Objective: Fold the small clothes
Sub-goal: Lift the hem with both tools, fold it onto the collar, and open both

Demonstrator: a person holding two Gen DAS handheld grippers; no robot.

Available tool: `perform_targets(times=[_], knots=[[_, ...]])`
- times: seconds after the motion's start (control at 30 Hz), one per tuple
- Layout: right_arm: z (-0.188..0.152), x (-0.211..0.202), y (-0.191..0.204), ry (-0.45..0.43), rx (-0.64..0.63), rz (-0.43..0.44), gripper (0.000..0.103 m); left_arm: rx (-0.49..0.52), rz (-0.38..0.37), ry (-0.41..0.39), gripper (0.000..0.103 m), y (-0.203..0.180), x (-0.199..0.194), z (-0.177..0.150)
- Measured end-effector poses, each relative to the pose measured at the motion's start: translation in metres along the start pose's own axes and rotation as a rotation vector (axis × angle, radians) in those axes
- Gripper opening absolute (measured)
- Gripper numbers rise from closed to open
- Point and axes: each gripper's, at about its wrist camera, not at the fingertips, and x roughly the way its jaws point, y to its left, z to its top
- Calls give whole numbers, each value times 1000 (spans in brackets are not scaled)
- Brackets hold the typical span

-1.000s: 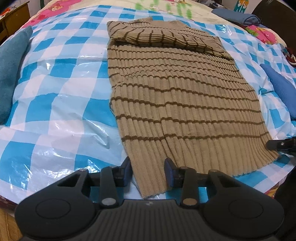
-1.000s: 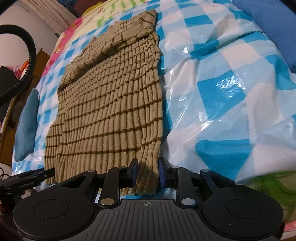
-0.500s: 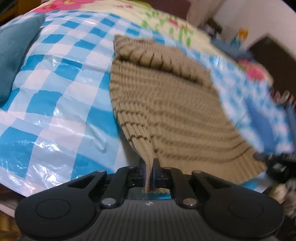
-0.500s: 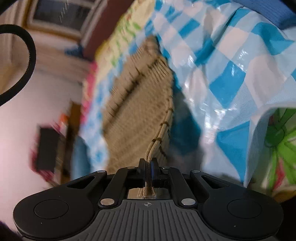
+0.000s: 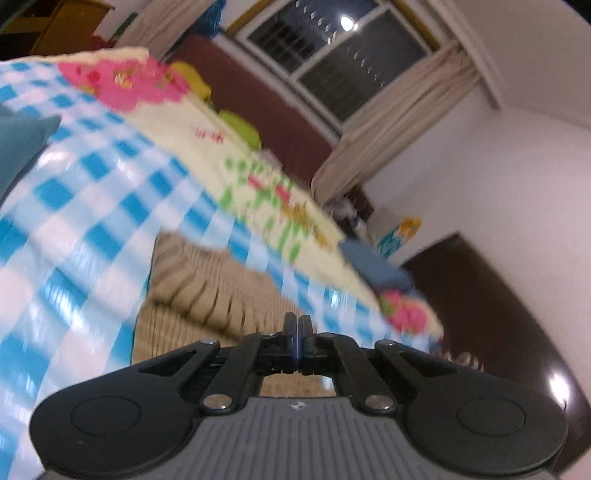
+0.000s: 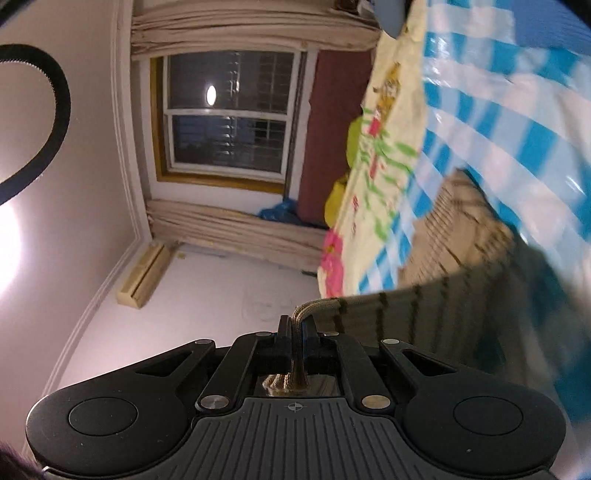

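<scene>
The tan striped sweater (image 6: 436, 295) lies on the bed, on the blue-and-white checked plastic sheet (image 5: 74, 229) that covers it, with one part folded over at its far end near the flowered yellow blanket (image 5: 229, 155). Its near hem is lifted off the sheet at one corner: the right hand-held gripper (image 6: 295, 328) is clamped on a bunched fold of the knit, which runs up between the jaws and curves away toward the rest of the garment. The left hand-held gripper (image 5: 297, 325) has its jaws pressed together, with almost no gap; in its blurred view no cloth can be made out between the tips, so whether it holds the sweater cannot be told, though the knit (image 5: 207, 295) spreads just beyond and below it. A teal cushion (image 5: 22, 144) sits at the left edge of the bed. Behind the bed are a dark window (image 6: 229, 110) with cream curtains (image 6: 236, 33) and a white wall.
</scene>
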Motion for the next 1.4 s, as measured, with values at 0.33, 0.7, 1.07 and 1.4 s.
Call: perform_targets(times=[0.33,0.7,1.07,1.4], knots=[[5,42,-25,71,4,-108,6,369,145,334,7,-1,23,-68],[-11,1,-56,102,23,-283,6,1141,63,593,47,-40,60,-180],[-12,3,-65,122,34,-328,6,1572,2,614,49,-36,86,-214],[-10,2,-62,103,38,-313,6,1274,-25,689,10,-38,99,-174]])
